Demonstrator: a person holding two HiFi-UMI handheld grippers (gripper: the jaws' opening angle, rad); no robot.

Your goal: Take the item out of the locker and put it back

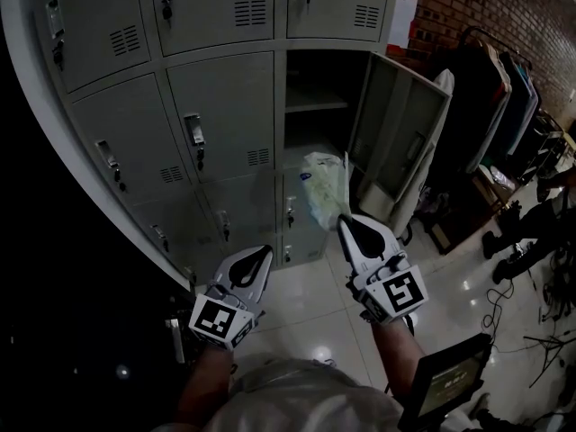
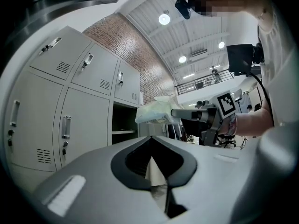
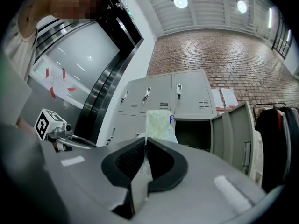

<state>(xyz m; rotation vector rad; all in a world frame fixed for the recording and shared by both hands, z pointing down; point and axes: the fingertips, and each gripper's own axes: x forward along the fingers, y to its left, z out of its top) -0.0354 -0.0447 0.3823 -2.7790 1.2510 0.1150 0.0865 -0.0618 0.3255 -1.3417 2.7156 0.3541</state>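
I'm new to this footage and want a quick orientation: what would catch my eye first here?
A pale plastic-wrapped packet stands out, pinched in the right gripper in front of the one open locker in the grey bank. The locker's door is swung out to the right. The left gripper sits lower left, jaws together with nothing in them.
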